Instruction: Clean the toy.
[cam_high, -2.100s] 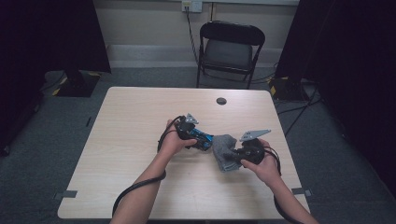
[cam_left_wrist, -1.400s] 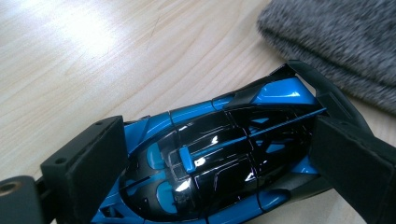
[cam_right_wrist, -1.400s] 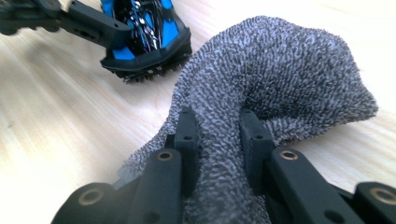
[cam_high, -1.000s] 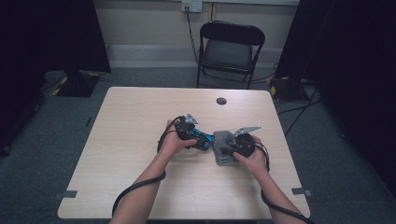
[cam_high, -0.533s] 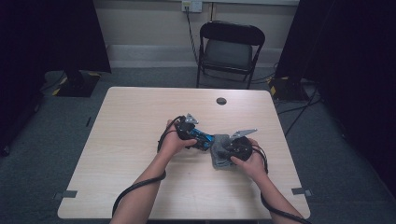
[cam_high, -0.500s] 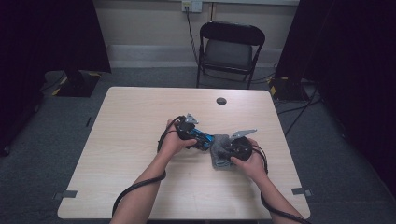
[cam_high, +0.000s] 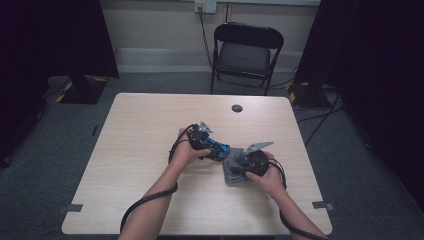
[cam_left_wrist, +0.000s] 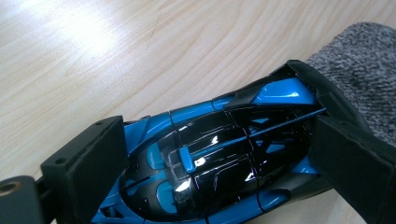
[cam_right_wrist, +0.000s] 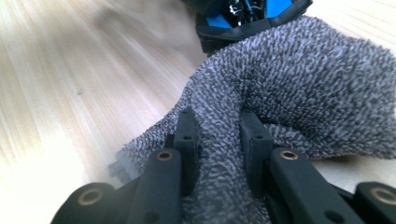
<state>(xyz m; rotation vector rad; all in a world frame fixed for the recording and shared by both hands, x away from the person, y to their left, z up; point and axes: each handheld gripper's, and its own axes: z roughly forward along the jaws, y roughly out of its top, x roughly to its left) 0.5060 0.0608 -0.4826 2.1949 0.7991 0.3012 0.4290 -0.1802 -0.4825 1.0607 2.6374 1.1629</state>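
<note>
Clearly the left gripper (cam_left_wrist: 210, 163) is clamped across the blue toy car (cam_left_wrist: 219, 154), centre frame on the table (cam_high: 130, 150); the right gripper (cam_right_wrist: 217, 135) pinches the grey cloth (cam_right_wrist: 299, 84). Best to wipe gently, keeping the car steady.

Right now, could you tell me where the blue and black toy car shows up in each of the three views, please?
High view: the toy car lies at table centre, in the left gripper.
Left gripper view: toy car clamped between the two black jaws.
Right gripper view: its end peeks in at the top edge.
Shared landmark: the grey cloth beside the car, pinched by the right gripper.
</note>
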